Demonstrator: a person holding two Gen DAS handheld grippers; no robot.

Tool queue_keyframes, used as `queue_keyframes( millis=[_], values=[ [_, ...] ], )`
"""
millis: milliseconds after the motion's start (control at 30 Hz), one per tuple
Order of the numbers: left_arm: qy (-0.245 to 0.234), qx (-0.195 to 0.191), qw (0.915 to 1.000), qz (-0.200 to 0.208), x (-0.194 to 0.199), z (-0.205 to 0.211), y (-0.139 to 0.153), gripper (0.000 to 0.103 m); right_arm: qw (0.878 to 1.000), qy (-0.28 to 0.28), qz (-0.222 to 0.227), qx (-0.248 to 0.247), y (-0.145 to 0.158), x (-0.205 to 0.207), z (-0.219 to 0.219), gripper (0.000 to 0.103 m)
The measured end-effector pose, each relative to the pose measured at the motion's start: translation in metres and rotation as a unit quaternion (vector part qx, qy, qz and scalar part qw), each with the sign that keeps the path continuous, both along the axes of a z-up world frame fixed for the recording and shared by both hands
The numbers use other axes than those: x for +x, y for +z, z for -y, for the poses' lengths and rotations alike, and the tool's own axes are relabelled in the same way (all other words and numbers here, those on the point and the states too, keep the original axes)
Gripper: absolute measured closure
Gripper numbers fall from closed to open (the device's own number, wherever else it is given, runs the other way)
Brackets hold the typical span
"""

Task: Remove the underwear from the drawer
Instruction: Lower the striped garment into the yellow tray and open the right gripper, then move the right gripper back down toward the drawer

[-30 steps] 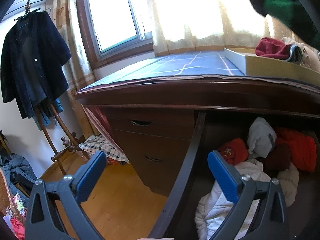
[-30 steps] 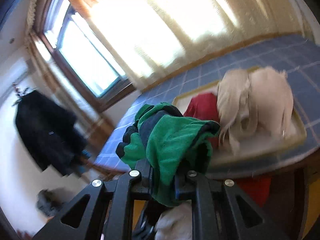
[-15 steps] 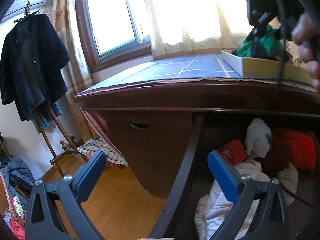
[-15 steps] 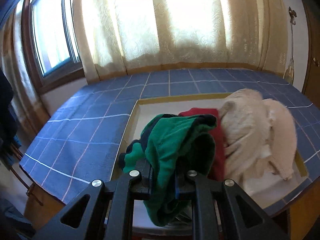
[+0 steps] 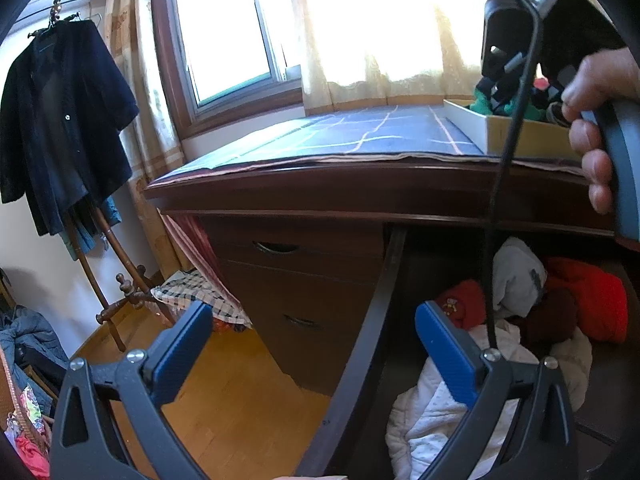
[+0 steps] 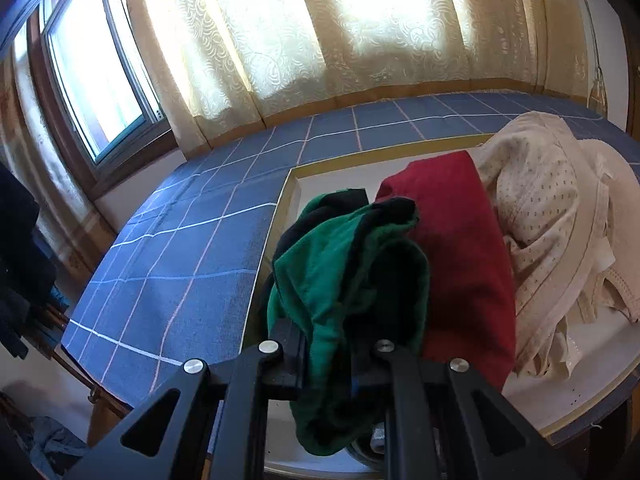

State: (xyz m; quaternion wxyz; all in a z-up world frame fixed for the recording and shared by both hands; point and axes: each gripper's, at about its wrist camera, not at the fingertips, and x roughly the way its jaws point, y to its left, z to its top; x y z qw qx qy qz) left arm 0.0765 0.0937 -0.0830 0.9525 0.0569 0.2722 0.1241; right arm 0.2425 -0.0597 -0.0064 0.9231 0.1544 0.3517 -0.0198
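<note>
Over tray [image 6: 289, 184], green underwear [image 6: 348, 256] pinched between right jaws.

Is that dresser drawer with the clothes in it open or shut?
Open. The drawer is pulled out under the dresser top, and its red and white clothes lie uncovered inside.

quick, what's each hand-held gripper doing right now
Left hand-held gripper: open, nothing between its blue pads, above the open drawer.
Right hand-held gripper: shut on the green underwear, over the tray.
</note>
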Motion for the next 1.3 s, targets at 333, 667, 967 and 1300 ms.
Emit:
queue_keyframes(
  millis=[333,667,967,1300],
  values=[
    [-0.001,0.002,0.9999,-0.013,0.006,-0.002,-0.002,0.000,0.995,0.031,0.056,0.076,0.016,-0.030,0.021,0.039],
    [0.002,0.004,0.9999,-0.017,0.008,-0.002,-0.003,0.000,0.990,0.024,0.134,0.041,0.025,-0.118,0.046,0.028],
    [0.004,0.012,0.9998,-0.012,0.005,0.001,-0.006,0.000,0.992,0.032,0.122,-0.003,0.000,-0.164,0.063,0.028],
    [0.006,0.015,0.9998,-0.011,0.004,0.001,-0.006,0.000,0.994,0.012,0.104,-0.028,-0.026,-0.190,0.090,0.028]
  ],
)
